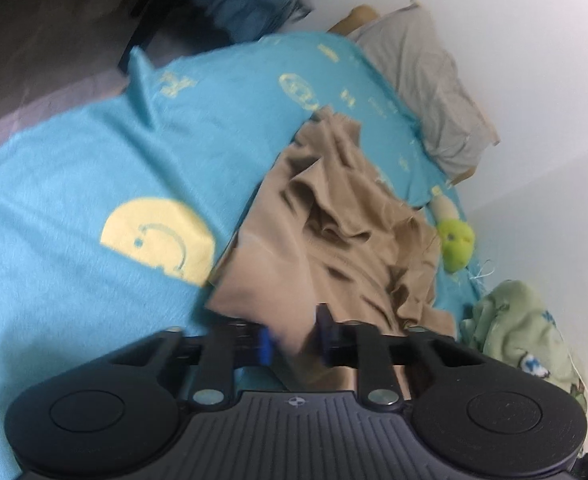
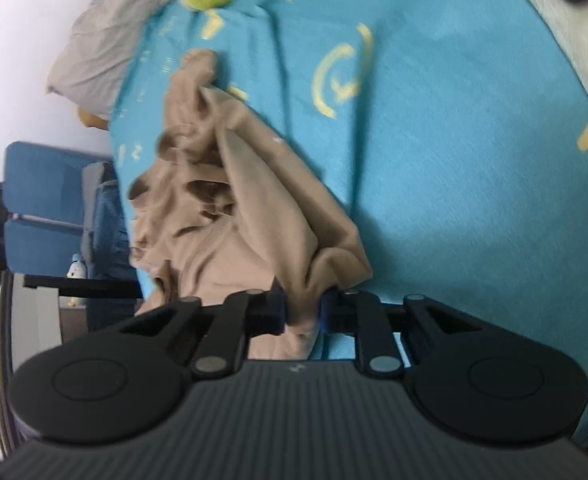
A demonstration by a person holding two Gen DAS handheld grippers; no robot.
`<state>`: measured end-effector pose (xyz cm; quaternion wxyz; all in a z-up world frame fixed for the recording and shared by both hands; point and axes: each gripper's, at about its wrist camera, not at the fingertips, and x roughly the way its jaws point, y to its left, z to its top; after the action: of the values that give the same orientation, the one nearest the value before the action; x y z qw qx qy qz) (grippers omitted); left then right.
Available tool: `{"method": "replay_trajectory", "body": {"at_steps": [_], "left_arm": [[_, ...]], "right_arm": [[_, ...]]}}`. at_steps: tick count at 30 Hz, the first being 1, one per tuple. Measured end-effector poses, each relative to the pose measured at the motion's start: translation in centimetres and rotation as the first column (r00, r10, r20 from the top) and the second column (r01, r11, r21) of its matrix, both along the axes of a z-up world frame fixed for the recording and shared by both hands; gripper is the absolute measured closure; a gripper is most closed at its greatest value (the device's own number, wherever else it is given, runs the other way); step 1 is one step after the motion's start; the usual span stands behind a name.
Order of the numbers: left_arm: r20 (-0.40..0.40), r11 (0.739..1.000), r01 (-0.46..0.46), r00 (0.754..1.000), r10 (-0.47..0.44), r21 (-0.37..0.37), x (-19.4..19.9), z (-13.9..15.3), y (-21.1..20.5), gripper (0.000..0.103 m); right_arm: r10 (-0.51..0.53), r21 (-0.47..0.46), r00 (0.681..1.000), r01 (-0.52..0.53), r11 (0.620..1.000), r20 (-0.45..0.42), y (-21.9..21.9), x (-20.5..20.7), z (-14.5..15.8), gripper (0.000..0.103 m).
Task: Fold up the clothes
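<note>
Left claw (image 1: pixel 294 338): pinching tan garment (image 1: pixel 334 216) edge, to spread it.
Right claw (image 2: pixel 303 310): gripping bunched corner.
Bed (image 1: pixel 74 160): blue blanket beneath.

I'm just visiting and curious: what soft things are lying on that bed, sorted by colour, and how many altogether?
Tan: 1, the garment both grippers pinch
Turquoise: 1, the blanket with yellow prints
Grey: 1, the pillow
Bright green: 1, the plush toy
Pale green: 1, the crumpled cloth
Total: 5
</note>
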<state>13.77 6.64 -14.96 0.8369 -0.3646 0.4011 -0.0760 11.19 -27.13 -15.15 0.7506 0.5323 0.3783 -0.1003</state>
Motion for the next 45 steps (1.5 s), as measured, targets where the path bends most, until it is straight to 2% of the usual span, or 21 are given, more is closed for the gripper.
{"method": "replay_trajectory", "body": {"at_steps": [1,5,12,16,19,23,27,29,35,41,45], "left_arm": [[0.023,1.0,-0.004,1.0,0.004,-0.007,0.0,0.4,0.1,0.091],[0.114,1.0,-0.009,0.993,0.011,-0.019,-1.0,3.8,0.9,0.095],[0.238,0.998,0.029,0.971,-0.015,-0.054,-5.6,11.9,1.6,0.096],[0.234,0.995,0.043,0.972,-0.023,-0.085,-11.2,15.4,2.6,0.096],[0.222,0.995,0.039,0.975,-0.017,-0.096,-15.1,16.7,3.0,0.096],[0.189,0.994,0.019,0.982,0.001,-0.104,-16.9,17.0,3.1,0.096],[0.155,0.995,-0.011,0.988,0.027,-0.104,-14.6,16.9,2.7,0.095],[0.143,0.997,-0.029,0.989,0.04,-0.075,-12.4,16.9,2.2,0.095],[0.105,0.998,-0.06,0.993,0.06,0.001,-3.3,14.7,1.1,0.094],[0.074,0.994,-0.011,0.997,0.004,0.106,5.8,9.4,0.0,0.094],[0.061,0.992,0.01,0.998,-0.017,0.124,9.4,5.7,-0.1,0.094]], "right_arm": [[0.004,-0.017,1.0,-0.004,1.0,0.028,0.1,-0.1,0.6,0.087],[0.029,-0.068,0.991,-0.02,0.997,0.13,0.5,-0.4,3.5,0.089],[0.073,-0.128,0.971,-0.045,0.991,0.229,0.9,-4.0,9.7,0.09],[0.07,-0.116,0.961,-0.04,0.992,0.266,1.1,-8.7,12.4,0.09],[0.077,-0.122,0.956,-0.043,0.992,0.282,1.4,-12.1,13.6,0.09],[0.084,-0.131,0.959,-0.05,0.99,0.27,1.5,-13.5,13.9,0.09],[0.084,-0.129,0.967,-0.054,0.99,0.242,1.2,-10.9,13.9,0.09],[0.08,-0.125,0.971,-0.052,0.991,0.227,1.0,-8.4,13.7,0.089],[0.086,-0.125,0.984,-0.066,0.99,0.158,0.6,0.4,11.5,0.089],[0.111,-0.127,0.991,-0.101,0.987,0.073,-0.2,8.6,6.9,0.089],[0.13,-0.135,0.991,-0.124,0.983,0.033,-0.2,11.1,4.5,0.089]]}}
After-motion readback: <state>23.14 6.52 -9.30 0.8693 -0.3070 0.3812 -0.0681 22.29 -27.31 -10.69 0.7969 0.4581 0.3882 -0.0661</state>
